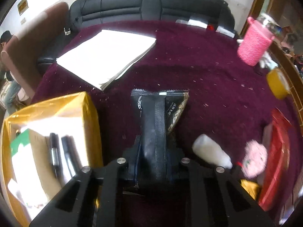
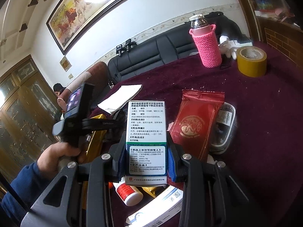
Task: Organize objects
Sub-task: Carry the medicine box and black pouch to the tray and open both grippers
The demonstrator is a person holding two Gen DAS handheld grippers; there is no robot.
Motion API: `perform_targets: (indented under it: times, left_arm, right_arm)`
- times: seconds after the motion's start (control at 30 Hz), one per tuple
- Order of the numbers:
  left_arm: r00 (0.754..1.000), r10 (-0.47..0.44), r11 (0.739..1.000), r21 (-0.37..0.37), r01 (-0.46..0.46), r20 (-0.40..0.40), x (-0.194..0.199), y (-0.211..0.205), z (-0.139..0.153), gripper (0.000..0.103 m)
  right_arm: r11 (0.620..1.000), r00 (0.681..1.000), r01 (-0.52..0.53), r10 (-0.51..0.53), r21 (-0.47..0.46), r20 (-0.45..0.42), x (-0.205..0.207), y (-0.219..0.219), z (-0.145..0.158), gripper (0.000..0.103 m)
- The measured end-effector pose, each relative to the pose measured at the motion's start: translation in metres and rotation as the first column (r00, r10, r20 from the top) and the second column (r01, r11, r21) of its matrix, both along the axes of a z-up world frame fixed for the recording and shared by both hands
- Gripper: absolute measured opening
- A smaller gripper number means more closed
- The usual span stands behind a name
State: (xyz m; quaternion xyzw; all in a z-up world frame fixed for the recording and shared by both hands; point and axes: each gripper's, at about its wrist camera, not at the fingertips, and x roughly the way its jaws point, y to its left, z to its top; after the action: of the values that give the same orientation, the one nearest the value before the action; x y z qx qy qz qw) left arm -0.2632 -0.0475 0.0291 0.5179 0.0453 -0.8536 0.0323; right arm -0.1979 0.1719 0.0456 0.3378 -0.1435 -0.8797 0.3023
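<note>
tabletop (image 1: 208, 60): maroon cloth, cluttered
yellow box (image 1: 56, 117): open, just left of left gripper
medicine carton (image 2: 145, 141): upright, clamped between right gripper (image 2: 146, 162) jaws
black sachet (image 1: 157, 124): pinched lengthwise between left gripper (image 1: 155, 162) jaws, tip pointing forward over cloth

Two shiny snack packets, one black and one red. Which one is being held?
The black foil packet, pinched in the left tool. The red foil packet lies untouched on the purple tablecloth.

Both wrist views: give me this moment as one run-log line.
left gripper: shut on black sachet | right gripper: shut on medicine box | yellow-taped box: open, beside left gripper
</note>
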Motion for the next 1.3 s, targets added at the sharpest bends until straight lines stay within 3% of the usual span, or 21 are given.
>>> perform_targets:
  times: [0.53, 0.83, 1.07, 1.3]
  left_arm:
    - [0.985, -0.029, 0.997, 0.063, 0.040, -0.170, 0.134, -0.001, 0.060, 0.019]
    - [0.966, 0.054, 0.997, 0.069, -0.037, -0.254, 0.210, -0.060, 0.082, 0.019]
    - [0.952, 0.189, 0.981, 0.096, -0.170, -0.241, 0.243, -0.131, 0.069, 0.019]
    - [0.946, 0.254, 0.964, 0.127, -0.232, -0.200, 0.255, -0.163, 0.042, 0.019]
  right_arm:
    - [0.998, 0.998, -0.037, 0.040, 0.051, -0.052, 0.015, -0.017, 0.008, 0.032]
    - [0.990, 0.989, -0.104, 0.113, 0.095, -0.095, 0.038, -0.041, 0.013, 0.032]
    - [0.972, 0.973, -0.217, 0.223, 0.092, -0.064, 0.064, -0.075, 0.016, 0.032]
    - [0.921, 0.927, -0.371, 0.374, 0.118, -0.007, 0.093, -0.141, 0.016, 0.033]
